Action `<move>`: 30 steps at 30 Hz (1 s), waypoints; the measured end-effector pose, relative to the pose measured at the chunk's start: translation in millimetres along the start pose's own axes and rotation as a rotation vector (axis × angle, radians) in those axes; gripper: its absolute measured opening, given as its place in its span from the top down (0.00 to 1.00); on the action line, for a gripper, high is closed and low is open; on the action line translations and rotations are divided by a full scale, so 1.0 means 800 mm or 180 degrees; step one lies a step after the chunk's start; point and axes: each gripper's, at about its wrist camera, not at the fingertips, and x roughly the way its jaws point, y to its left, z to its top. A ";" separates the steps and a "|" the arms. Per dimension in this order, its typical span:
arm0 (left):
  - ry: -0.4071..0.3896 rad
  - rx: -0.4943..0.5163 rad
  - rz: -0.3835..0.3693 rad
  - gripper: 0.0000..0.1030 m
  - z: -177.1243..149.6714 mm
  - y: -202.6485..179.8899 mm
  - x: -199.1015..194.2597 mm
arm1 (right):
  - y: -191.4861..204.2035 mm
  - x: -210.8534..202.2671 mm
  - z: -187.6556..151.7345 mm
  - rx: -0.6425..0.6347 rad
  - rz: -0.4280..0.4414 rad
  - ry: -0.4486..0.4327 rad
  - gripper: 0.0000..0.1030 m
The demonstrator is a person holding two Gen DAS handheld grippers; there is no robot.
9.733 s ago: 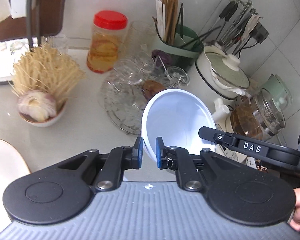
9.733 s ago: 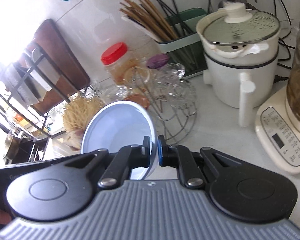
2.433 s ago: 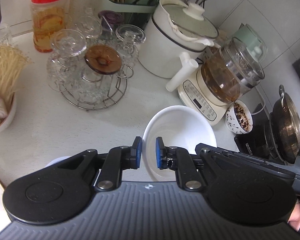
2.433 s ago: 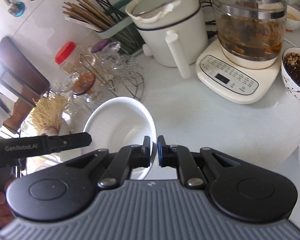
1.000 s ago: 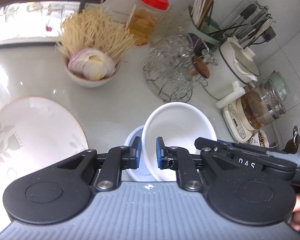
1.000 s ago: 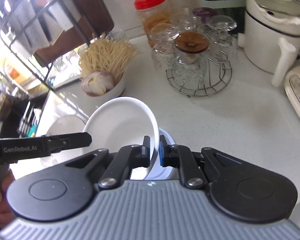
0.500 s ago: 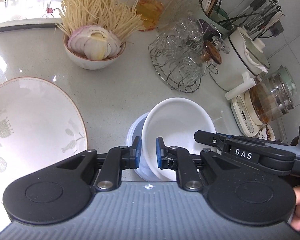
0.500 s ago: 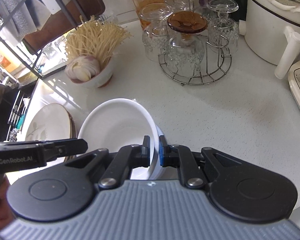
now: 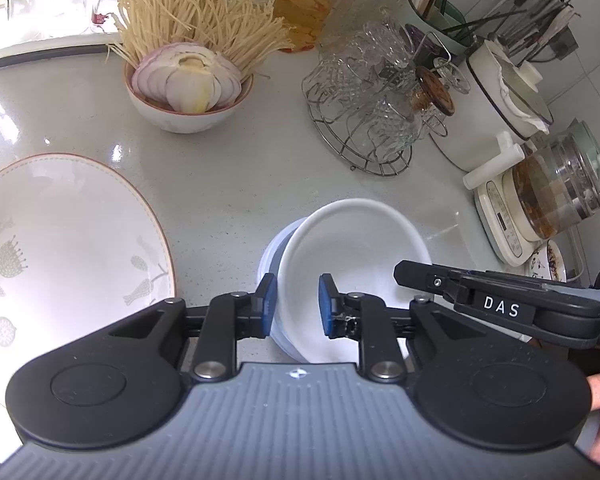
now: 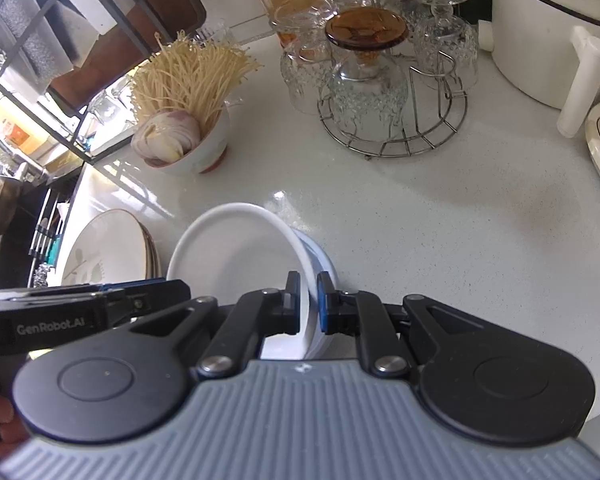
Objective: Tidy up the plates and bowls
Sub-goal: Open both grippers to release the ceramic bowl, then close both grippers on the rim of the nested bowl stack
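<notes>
While nested tilted in a pale blue bowl (image 9: 269, 252) mid-bench, smooth white bowl (image 9: 356, 240) pinched at its right rim by right gripper (image 10: 309, 304); left gripper (image 9: 298, 306) opening, pads clear of the left rim between them. Beside, toward the left edge: floral plates (image 9: 60, 232). Behind: ceramic bowl (image 9: 180, 120) of sliced onion and enoki, wire rack (image 9: 360, 148) of upturned cut glasses.

both wrist views look steeply down from close above the counter (image 9: 228, 196), sharing the white bowl (image 9: 352, 240).
</notes>
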 end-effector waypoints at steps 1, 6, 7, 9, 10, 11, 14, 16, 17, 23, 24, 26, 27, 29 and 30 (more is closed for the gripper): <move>0.0003 -0.0010 0.0012 0.75 0.000 0.001 0.001 | -0.001 0.000 0.000 0.0012 0.0003 0.0007 0.88; -0.0035 -0.0070 0.0040 0.59 0.001 0.004 0.000 | -0.002 -0.003 0.004 0.0000 0.0029 -0.0033 0.88; -0.0043 -0.0080 0.0055 0.57 0.002 0.005 -0.001 | -0.001 -0.003 0.006 -0.0003 0.0050 -0.0047 0.88; -0.0056 -0.0095 0.0074 0.55 0.003 0.006 -0.002 | -0.001 -0.004 0.008 -0.0013 0.0066 -0.0067 0.88; -0.0063 -0.0110 0.0081 0.55 0.003 0.007 -0.002 | -0.001 -0.003 0.010 -0.0018 0.0064 -0.0077 0.88; -0.0066 -0.0123 0.0093 0.55 0.003 0.008 -0.002 | -0.002 -0.003 0.011 -0.0015 0.0061 -0.0080 0.86; -0.0061 -0.0163 0.0113 0.54 0.003 0.011 -0.001 | -0.010 0.000 0.015 0.0086 0.0106 -0.0083 0.57; -0.0055 -0.0180 0.0127 0.54 0.003 0.012 0.001 | -0.018 0.004 0.015 0.0196 0.0152 -0.0084 0.49; -0.0054 -0.0188 0.0132 0.54 0.002 0.012 0.002 | -0.021 0.007 0.016 0.0235 0.0171 -0.0072 0.49; 0.0002 -0.0243 0.0110 0.54 -0.001 0.013 0.014 | -0.037 0.024 0.013 0.0421 0.0188 0.0078 0.49; 0.0024 -0.0261 0.0103 0.54 -0.002 0.013 0.017 | -0.038 0.027 0.012 0.0434 0.0198 0.0108 0.50; 0.0063 -0.0297 0.0127 0.53 -0.004 0.014 0.023 | -0.041 0.033 0.008 0.0473 0.0235 0.0182 0.50; 0.0079 -0.0309 0.0140 0.53 -0.005 0.015 0.025 | -0.043 0.037 0.006 0.0490 0.0235 0.0222 0.51; 0.0115 -0.0335 0.0125 0.53 -0.006 0.016 0.030 | -0.043 0.042 0.003 0.0463 0.0199 0.0278 0.52; 0.0123 -0.0342 0.0110 0.53 -0.007 0.017 0.032 | -0.043 0.045 0.001 0.0425 0.0173 0.0297 0.54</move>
